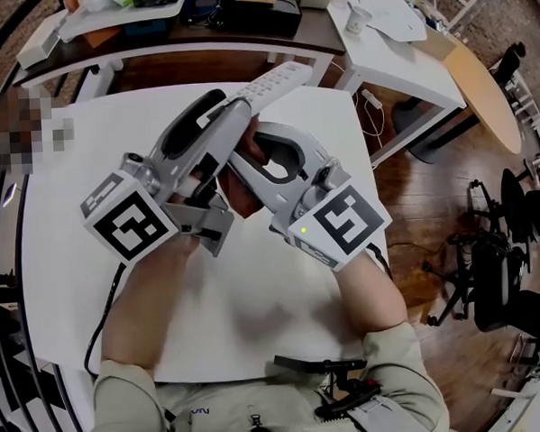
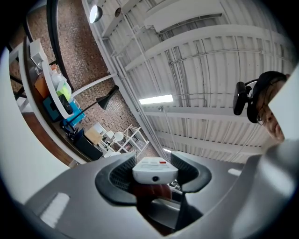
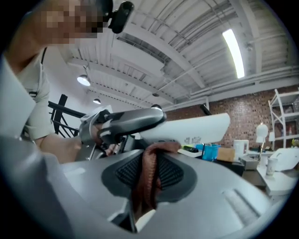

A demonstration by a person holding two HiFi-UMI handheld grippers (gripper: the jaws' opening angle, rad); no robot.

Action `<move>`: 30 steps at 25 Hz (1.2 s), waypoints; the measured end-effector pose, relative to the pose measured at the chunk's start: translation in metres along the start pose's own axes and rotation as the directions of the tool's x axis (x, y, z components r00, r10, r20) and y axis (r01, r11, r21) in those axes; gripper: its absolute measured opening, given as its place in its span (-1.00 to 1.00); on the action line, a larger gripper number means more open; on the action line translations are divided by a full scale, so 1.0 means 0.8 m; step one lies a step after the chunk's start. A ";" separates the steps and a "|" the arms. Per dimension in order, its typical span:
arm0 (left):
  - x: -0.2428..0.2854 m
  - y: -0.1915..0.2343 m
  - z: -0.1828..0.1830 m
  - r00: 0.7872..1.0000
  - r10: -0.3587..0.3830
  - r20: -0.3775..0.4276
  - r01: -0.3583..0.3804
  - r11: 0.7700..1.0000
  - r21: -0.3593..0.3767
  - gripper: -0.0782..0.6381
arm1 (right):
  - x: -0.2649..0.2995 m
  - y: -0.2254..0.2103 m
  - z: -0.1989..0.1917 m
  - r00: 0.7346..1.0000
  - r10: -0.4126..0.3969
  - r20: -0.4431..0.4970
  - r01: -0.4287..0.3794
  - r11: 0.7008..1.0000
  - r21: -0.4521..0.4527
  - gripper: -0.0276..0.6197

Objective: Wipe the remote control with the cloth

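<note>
Two grippers meet, tilted upward: the left gripper (image 2: 155, 174) clamps one long white plastic remote control (image 1: 276, 79), the right gripper (image 3: 150, 172) pinches one rust-brown cloth (image 3: 147, 189).

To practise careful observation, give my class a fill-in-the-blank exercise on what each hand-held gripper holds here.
The left hand-held gripper grips the white ____.
The right hand-held gripper pinches a reddish-brown ____.
Both are above a ____ table.
Missing words: remote control; cloth; white.
</note>
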State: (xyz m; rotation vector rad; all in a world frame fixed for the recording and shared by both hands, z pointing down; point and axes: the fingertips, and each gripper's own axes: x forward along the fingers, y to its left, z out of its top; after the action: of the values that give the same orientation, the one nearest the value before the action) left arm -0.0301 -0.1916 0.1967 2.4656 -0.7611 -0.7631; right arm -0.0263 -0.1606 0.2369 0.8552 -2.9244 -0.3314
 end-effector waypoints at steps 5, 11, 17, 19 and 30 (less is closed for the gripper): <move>0.000 0.000 0.002 1.000 0.009 0.002 -0.009 0.999 0.032 -0.10 | -0.002 -0.003 0.002 1.000 -0.005 -0.003 0.005 1.000 -0.009 -0.68; -0.006 0.001 0.018 0.999 0.022 0.039 -0.024 0.999 0.048 -0.10 | -0.013 -0.028 0.011 0.997 -0.076 0.029 0.075 0.997 0.028 -0.68; -0.005 -0.007 0.023 0.999 -0.006 0.052 0.004 0.999 0.053 -0.10 | -0.028 -0.060 0.016 0.984 -0.168 0.059 0.162 0.983 0.086 -0.68; -0.006 -0.006 0.023 0.999 0.009 0.050 -0.012 0.998 0.069 -0.10 | -0.035 -0.073 0.018 0.976 -0.207 0.068 0.199 0.974 0.113 -0.68; -0.006 -0.004 0.015 0.997 0.076 0.019 -0.078 0.957 0.280 -0.10 | -0.053 -0.097 0.023 0.956 -0.281 0.084 0.263 0.948 0.182 -0.68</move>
State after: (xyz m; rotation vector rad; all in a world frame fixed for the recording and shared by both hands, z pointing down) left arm -0.0395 -0.1887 0.1879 2.6634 -1.0251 -0.6762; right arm 0.0474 -0.1978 0.2007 1.3124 -2.9663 -0.1502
